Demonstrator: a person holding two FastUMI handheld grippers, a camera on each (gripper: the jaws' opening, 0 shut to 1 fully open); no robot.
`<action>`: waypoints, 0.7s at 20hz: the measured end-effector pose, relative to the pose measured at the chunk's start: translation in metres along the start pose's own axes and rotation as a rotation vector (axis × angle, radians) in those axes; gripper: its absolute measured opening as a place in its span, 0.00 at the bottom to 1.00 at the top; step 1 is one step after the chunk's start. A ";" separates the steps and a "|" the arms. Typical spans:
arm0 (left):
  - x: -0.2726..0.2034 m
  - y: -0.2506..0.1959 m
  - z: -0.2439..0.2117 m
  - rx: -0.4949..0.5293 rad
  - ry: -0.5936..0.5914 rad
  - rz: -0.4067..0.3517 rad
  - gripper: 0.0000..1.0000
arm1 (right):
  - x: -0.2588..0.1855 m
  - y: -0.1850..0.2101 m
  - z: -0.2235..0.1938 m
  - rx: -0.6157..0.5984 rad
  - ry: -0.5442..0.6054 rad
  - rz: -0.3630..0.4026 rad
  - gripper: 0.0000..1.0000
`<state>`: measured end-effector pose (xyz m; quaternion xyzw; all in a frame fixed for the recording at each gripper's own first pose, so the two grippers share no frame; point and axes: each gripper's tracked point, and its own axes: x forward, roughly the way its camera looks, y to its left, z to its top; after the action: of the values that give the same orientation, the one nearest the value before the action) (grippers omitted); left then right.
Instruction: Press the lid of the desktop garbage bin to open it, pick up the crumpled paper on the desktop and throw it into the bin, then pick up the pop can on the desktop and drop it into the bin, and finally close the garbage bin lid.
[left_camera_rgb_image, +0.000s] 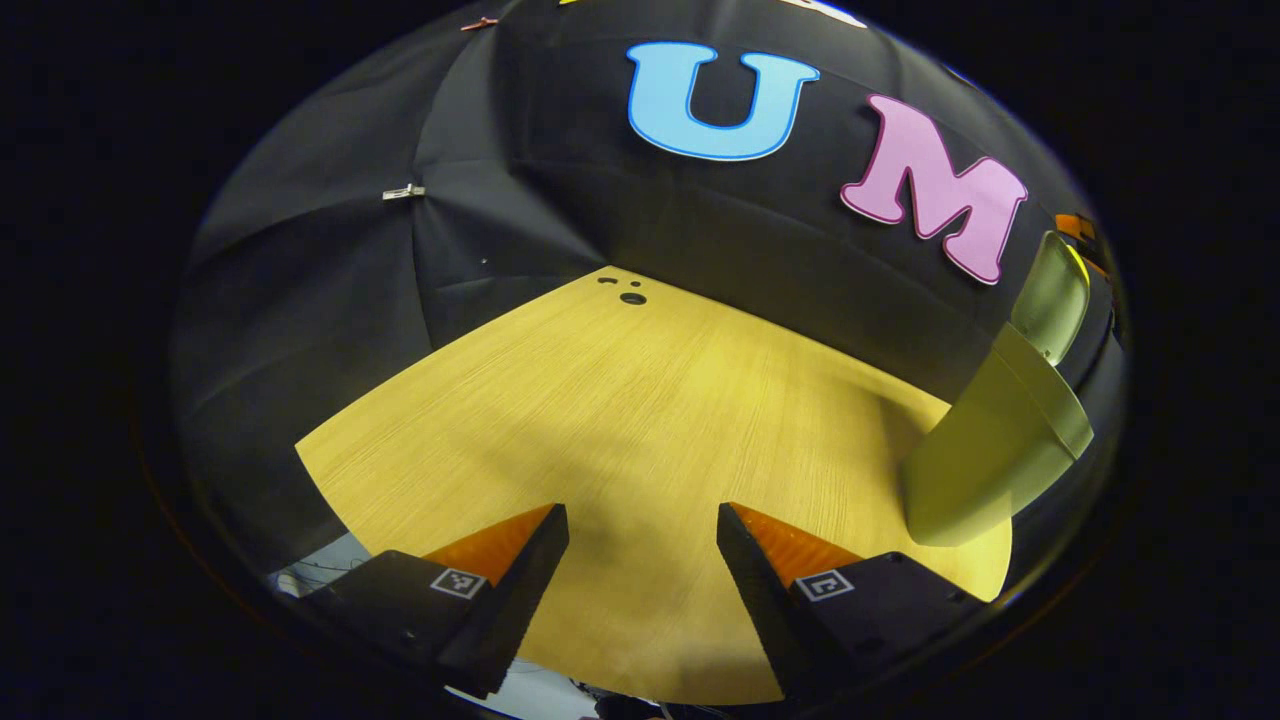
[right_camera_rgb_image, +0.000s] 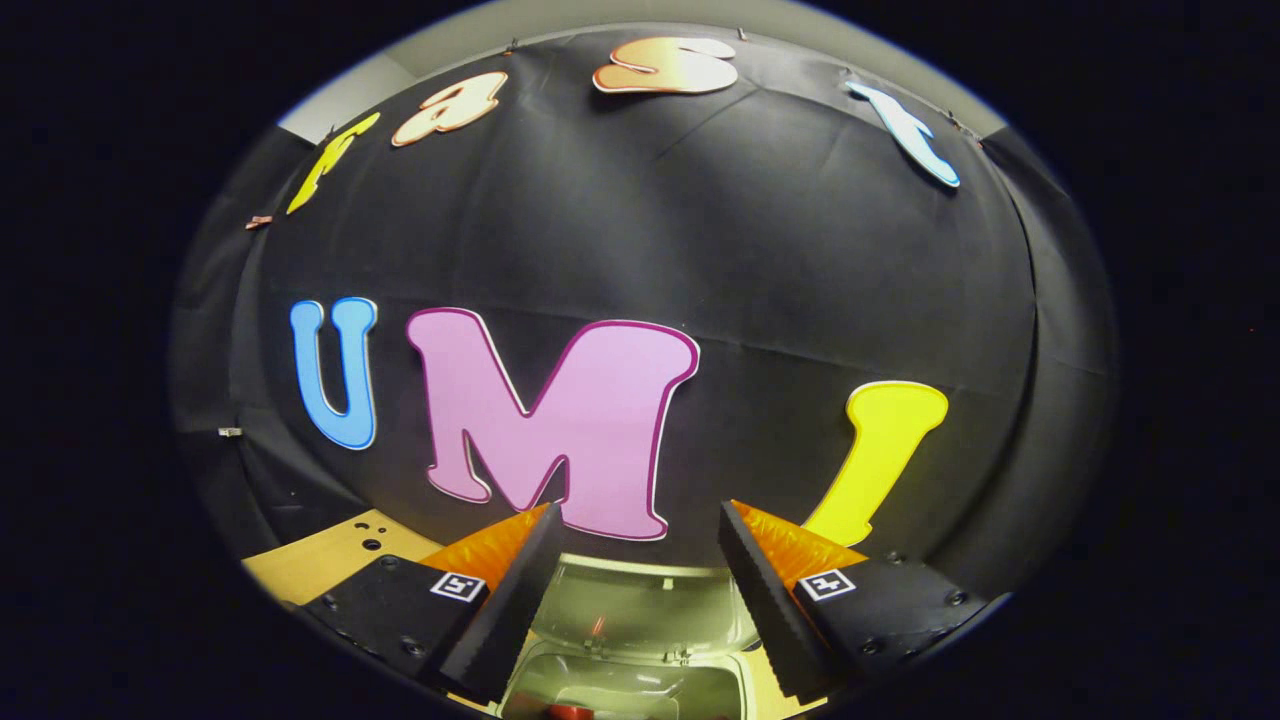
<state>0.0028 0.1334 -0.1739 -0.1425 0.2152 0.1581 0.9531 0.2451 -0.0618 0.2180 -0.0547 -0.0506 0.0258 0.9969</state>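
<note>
The pale green desktop bin stands at the right edge of the left gripper view, its lid raised upright behind it. My left gripper hovers open over the bare wooden table, left of the bin, with nothing between its fingers. In the right gripper view my right gripper is open directly above the bin's mouth, and the raised lid shows between its fingers. A small patch of red shows inside the bin; what it is cannot be told.
The black cloth wall closes the far side of the table and stands close behind the bin. Small round holes mark the table's far corner. A strip of the table lies left of the right gripper.
</note>
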 end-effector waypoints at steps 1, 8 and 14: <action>0.000 0.000 -0.002 -0.009 0.003 -0.003 0.96 | 0.007 -0.004 -0.001 0.006 0.007 -0.013 0.97; 0.012 -0.015 -0.012 0.014 0.046 -0.050 0.96 | 0.026 -0.016 -0.016 0.036 0.062 -0.048 0.97; 0.025 -0.055 0.010 0.102 0.049 -0.147 0.96 | 0.007 -0.016 -0.024 0.064 0.117 -0.083 0.98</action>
<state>0.0478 0.0929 -0.1655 -0.1128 0.2352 0.0731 0.9626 0.2556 -0.0795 0.1971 -0.0223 0.0062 -0.0172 0.9996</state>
